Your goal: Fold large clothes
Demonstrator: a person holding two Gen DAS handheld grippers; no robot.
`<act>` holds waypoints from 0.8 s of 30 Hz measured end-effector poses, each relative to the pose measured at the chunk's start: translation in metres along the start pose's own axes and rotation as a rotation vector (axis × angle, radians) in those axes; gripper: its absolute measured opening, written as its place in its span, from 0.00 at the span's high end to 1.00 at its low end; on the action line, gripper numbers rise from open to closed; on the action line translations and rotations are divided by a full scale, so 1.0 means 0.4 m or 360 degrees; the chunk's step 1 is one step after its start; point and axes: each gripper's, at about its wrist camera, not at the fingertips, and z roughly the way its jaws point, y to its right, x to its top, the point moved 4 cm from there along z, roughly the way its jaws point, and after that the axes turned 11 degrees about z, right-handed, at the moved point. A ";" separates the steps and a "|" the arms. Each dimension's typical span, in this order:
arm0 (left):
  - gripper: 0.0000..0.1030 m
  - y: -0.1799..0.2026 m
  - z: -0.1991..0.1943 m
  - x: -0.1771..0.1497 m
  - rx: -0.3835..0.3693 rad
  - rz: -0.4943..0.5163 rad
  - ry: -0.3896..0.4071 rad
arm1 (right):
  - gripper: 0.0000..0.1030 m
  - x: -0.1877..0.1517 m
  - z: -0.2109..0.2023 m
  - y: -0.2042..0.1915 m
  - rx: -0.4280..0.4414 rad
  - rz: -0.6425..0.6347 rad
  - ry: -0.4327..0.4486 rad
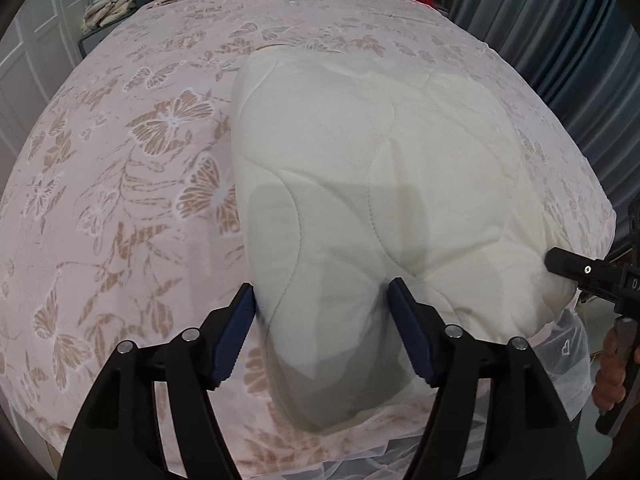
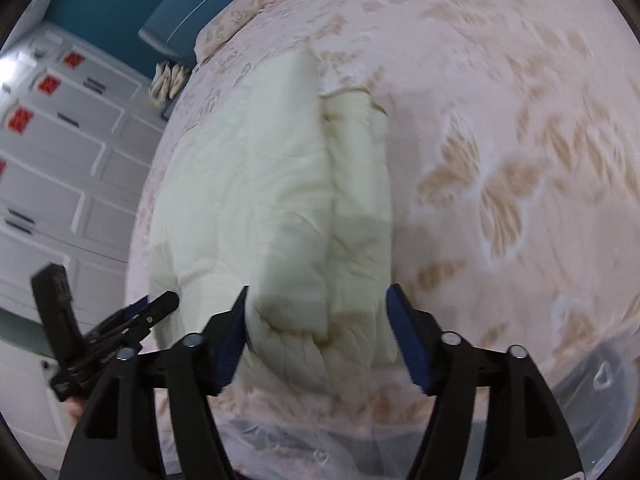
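butterfly-print bedspread [image 1: 120, 184] carries a folded cream quilt [image 1: 380, 184] at its near edge. left wrist view: left gripper [image 1: 322, 328], jaws spread, straddles the quilt's near corner. right wrist view: right gripper [image 2: 316, 332], likewise spread, spans the stacked layers. likely step: gripping for another fold; both must clamp first.

folded quilt [image 1: 384, 184] fills bed [image 1: 120, 200] middle; bedspread left lies open
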 end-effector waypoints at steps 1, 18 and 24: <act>0.32 0.002 -0.001 -0.004 0.0004 0.0004 -0.0003 | 0.30 -0.003 0.009 0.011 0.0013 0.0032 -0.0018; 0.46 -0.033 0.018 0.020 -0.0140 -0.0155 0.0038 | 0.71 0.018 0.099 -0.103 0.0185 -0.0099 -0.0031; 0.56 -0.075 -0.092 0.102 -0.0083 -0.0137 0.0220 | 0.75 0.044 -0.012 -0.336 0.0188 -0.0504 0.0241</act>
